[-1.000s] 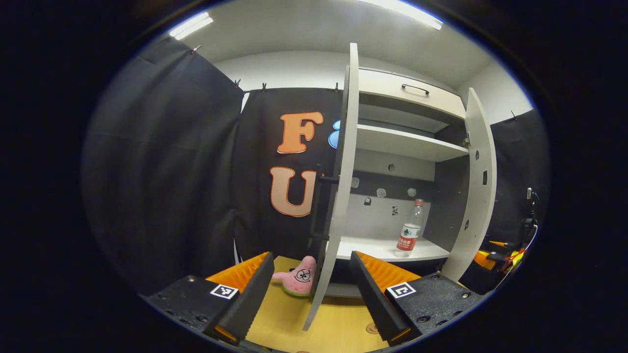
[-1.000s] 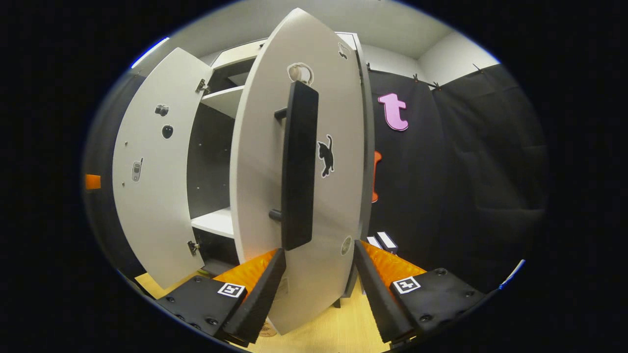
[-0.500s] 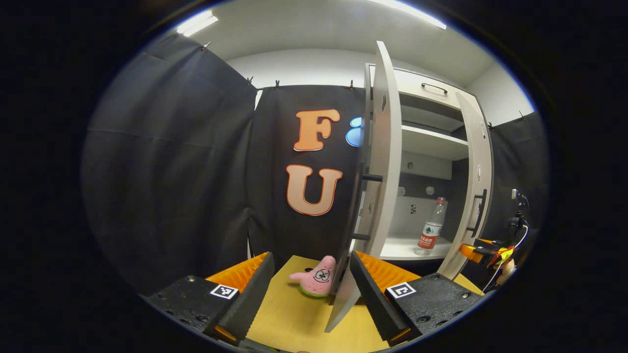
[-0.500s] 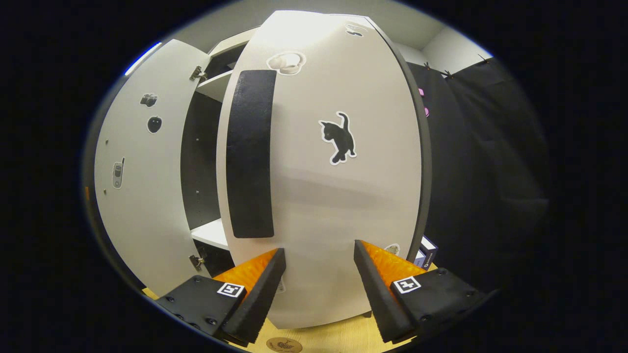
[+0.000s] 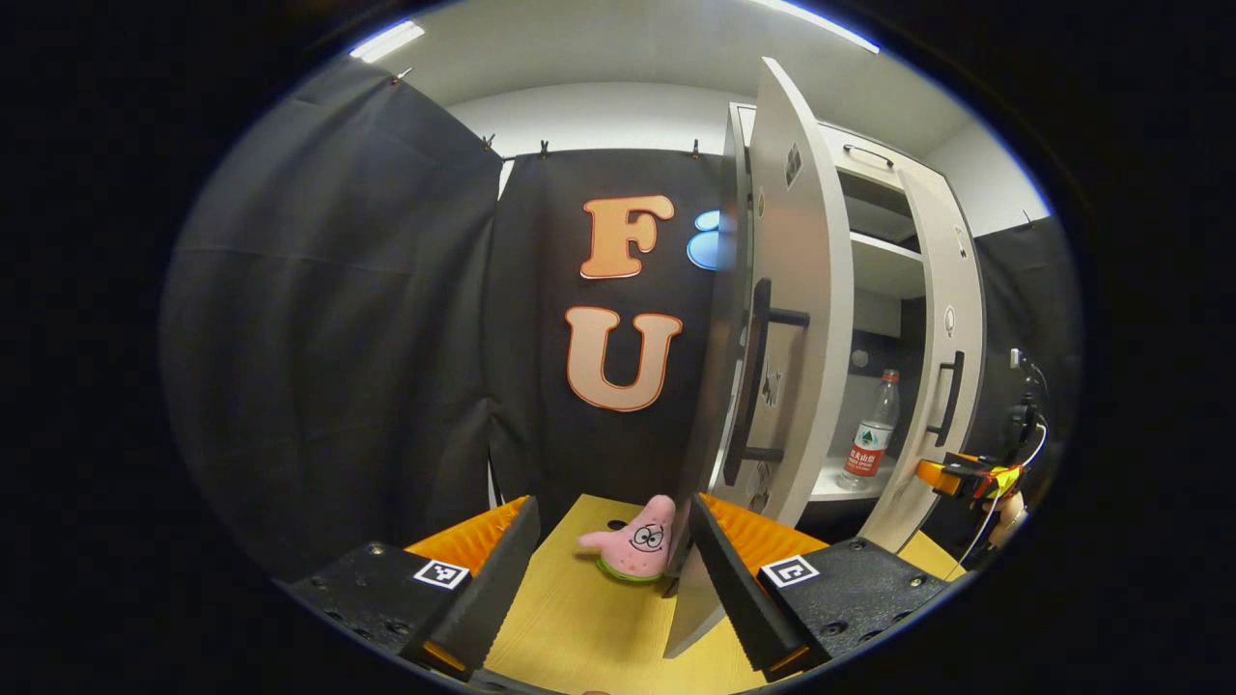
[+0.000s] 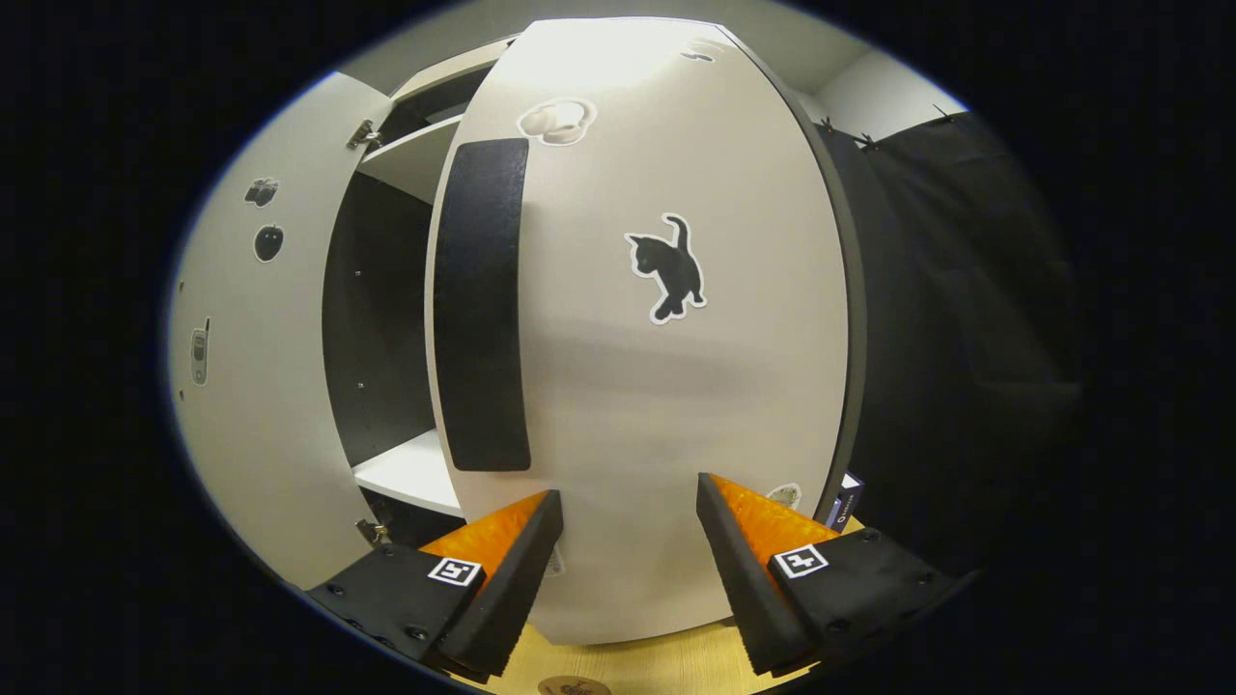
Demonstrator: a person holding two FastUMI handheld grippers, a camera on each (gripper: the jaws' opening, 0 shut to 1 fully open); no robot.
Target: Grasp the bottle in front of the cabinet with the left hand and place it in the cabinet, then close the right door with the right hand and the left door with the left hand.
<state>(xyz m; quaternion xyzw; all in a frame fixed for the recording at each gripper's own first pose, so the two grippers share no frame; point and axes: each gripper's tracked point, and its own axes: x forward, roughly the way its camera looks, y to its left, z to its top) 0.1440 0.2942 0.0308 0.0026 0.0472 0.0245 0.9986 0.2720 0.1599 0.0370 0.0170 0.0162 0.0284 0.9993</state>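
The clear bottle (image 5: pixel 872 434) with a red label stands upright on the cabinet's lower shelf (image 5: pixel 830 483), seen through the gap between the two doors. My left gripper (image 5: pixel 610 516) is open and holds nothing; the left door (image 5: pixel 797 319) with its black handle (image 5: pixel 758 386) stands ajar just beyond its right finger. My right gripper (image 6: pixel 626 512) is open, close against the outer face of the right door (image 6: pixel 657 386), beside that door's black handle (image 6: pixel 481 309). The right gripper (image 5: pixel 956 475) also appears far off by the right door (image 5: pixel 944 367).
A pink star plush (image 5: pixel 632 548) lies on the wooden table (image 5: pixel 579 627) just past my left gripper's fingers. A small box (image 6: pixel 845 497) sits on the table right of the cabinet. The left door's inner face (image 6: pixel 241 386) stands at the left of the right gripper view.
The right door has swung inward toward the cabinet with my right gripper behind it. My left gripper has come round to the left door's outer, handle side; the gap showing the bottle has narrowed.
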